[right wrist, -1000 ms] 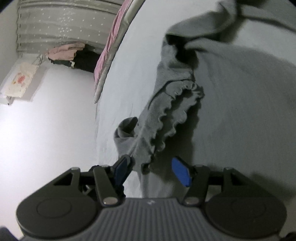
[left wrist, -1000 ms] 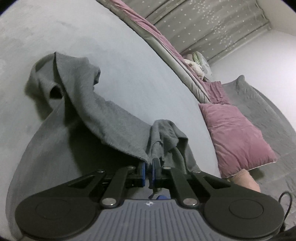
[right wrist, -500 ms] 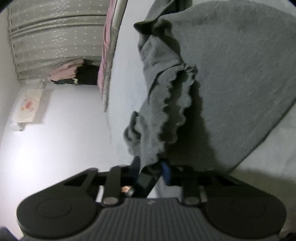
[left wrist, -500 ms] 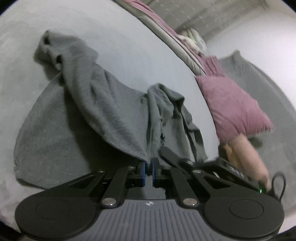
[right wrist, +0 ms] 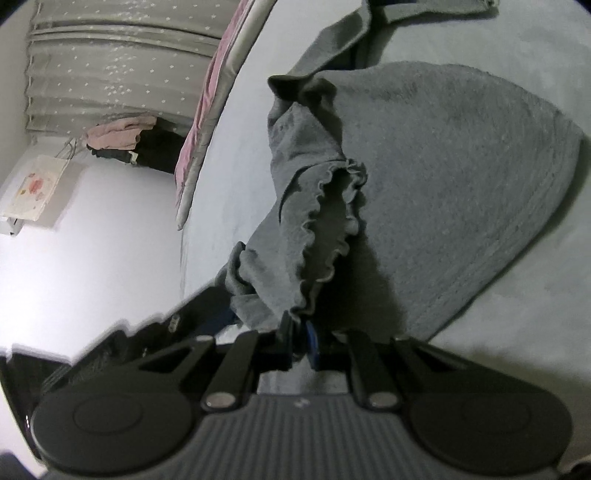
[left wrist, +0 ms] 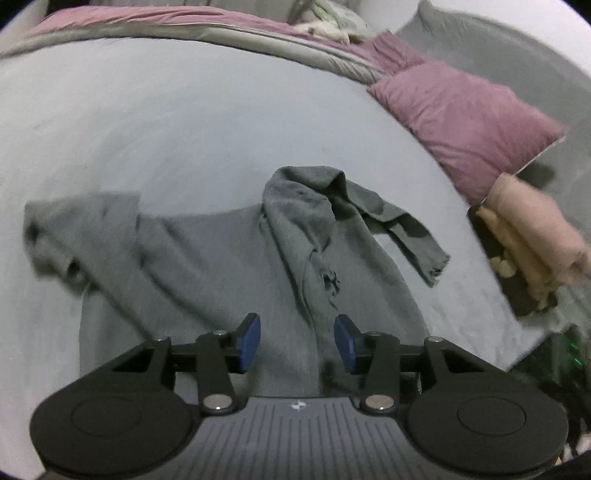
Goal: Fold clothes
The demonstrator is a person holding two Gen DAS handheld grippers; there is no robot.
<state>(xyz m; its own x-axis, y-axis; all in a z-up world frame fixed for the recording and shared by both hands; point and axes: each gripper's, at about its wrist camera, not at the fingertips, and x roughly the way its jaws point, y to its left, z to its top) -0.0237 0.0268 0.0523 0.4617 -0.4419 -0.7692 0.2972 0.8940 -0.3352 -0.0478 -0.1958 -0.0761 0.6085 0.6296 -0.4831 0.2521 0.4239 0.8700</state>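
We're over the bed (left wrist: 184,122) now, and the one grey garment (left wrist: 229,258) lies spread across the pale sheet, body broad and fairly flat, one sleeve (left wrist: 399,225) trailing off to the right, the other side bunched at the left.

Our left claw (left wrist: 297,341) hangs just above the lower part of the cloth with its two blue pads wide apart and nothing between them, a fold ridge running up right in front of the gap. That spread looks like readiness to take a fresh bite, though we can't say where.

Our right claw (right wrist: 299,338) is pinched tight on the ruffled edge (right wrist: 321,236) of the garment, and the fabric rises from the sheet into the pads. Held up like that, the frilly part stays clear of the flat body beside it, which we judge lets it be carried over or pulled straight.

Counting: one garment in play, two claws, one mauve pillow (left wrist: 465,122) at the head of the bed, and one small stack of pink and dark clothes (left wrist: 524,243) near the right edge, whether folded by us we can't tell. A mauve quilt (left wrist: 147,22) runs along the far side.
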